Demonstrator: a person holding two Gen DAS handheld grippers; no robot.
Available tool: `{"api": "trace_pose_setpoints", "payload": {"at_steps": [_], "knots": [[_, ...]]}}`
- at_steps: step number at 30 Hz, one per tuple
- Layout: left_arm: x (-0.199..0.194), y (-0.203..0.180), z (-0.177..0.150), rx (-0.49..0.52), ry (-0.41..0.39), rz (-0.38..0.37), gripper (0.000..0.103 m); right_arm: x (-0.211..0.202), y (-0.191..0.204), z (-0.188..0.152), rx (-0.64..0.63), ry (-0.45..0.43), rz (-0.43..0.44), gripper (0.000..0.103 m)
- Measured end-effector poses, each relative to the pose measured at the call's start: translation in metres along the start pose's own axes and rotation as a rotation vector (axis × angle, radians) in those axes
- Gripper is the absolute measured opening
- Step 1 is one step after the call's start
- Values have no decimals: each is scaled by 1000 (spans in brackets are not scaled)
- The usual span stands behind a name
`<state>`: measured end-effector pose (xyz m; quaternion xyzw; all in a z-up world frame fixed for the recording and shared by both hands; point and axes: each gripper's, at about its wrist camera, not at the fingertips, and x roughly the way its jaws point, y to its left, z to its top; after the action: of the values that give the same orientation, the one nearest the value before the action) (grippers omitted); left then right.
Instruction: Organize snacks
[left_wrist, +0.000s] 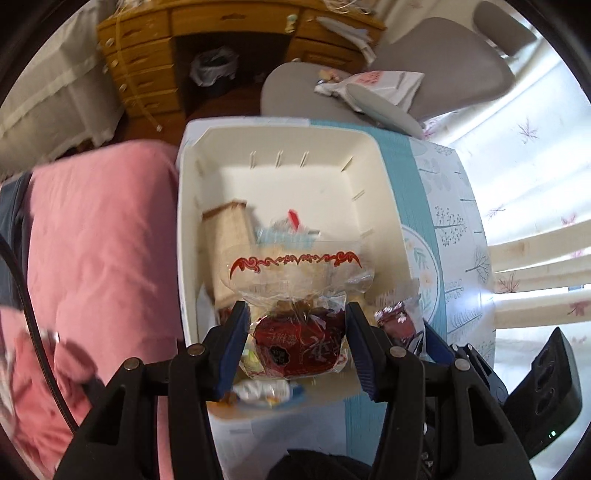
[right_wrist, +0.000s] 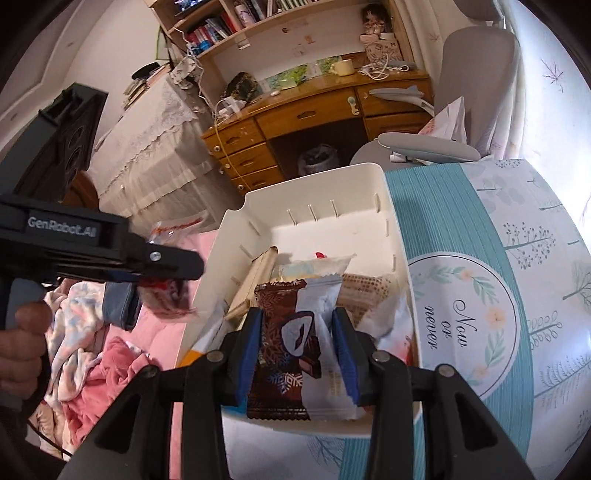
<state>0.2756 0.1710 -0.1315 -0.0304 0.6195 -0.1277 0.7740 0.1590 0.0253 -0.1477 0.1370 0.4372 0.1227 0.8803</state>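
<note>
Two grippers hang over a white bin (right_wrist: 384, 206) on the patterned tablecloth (right_wrist: 480, 229) (snack packets already lie inside). Left gripper (left_wrist: 297, 325) is clamped on a clear-wrapped red snack (left_wrist: 295, 347); right gripper (right_wrist: 297, 328) is clamped on a brown-and-white chocolate packet (right_wrist: 295, 347).

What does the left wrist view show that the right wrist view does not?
Only the left wrist view shows the clear bag with a red cake between the left tool pads. Only the right wrist view shows the bookshelf and a hand. Both show the white bin of snacks and the wooden desk.
</note>
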Motion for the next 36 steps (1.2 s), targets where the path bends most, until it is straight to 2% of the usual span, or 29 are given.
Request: {"api": "trace_pose_setpoints", "payload": {"at_steps": [4, 5, 6, 7, 9, 12, 15, 22, 27, 33, 36], "knots": [[2, -4, 5, 25, -50, -29, 53, 4, 5, 5, -7, 27, -42, 40], [1, -5, 5, 26, -60, -40, 56, 4, 7, 6, -11, 33, -50, 42], [1, -6, 7, 24, -70, -45, 68, 4, 8, 6, -16, 43, -60, 43], [-1, -6, 6, 20, -78, -43, 73, 3, 8, 6, -19, 49, -59, 49], [-5, -6, 3, 14, -103, -33, 73, 2, 9, 5, -18, 58, -53, 64], [-8, -3, -7, -10, -117, -26, 77, -2, 8, 3, -9, 74, -58, 76], [-8, 3, -20, -45, -110, -30, 78, -7, 10, -2, -13, 101, -56, 80], [-12, 14, -84, -173, -119, -4, 78, -18, 11, -25, -3, 214, 19, 81], [-9, 9, -146, -322, -145, 7, 79, -39, 2, -48, -86, 301, 92, 81], [1, -31, -216, -433, -140, 85, 79, -78, -32, -81, -214, 328, 152, 82], [0, -60, -245, -455, -144, 85, 79, -98, -54, -98, -245, 341, 148, 83]]}}
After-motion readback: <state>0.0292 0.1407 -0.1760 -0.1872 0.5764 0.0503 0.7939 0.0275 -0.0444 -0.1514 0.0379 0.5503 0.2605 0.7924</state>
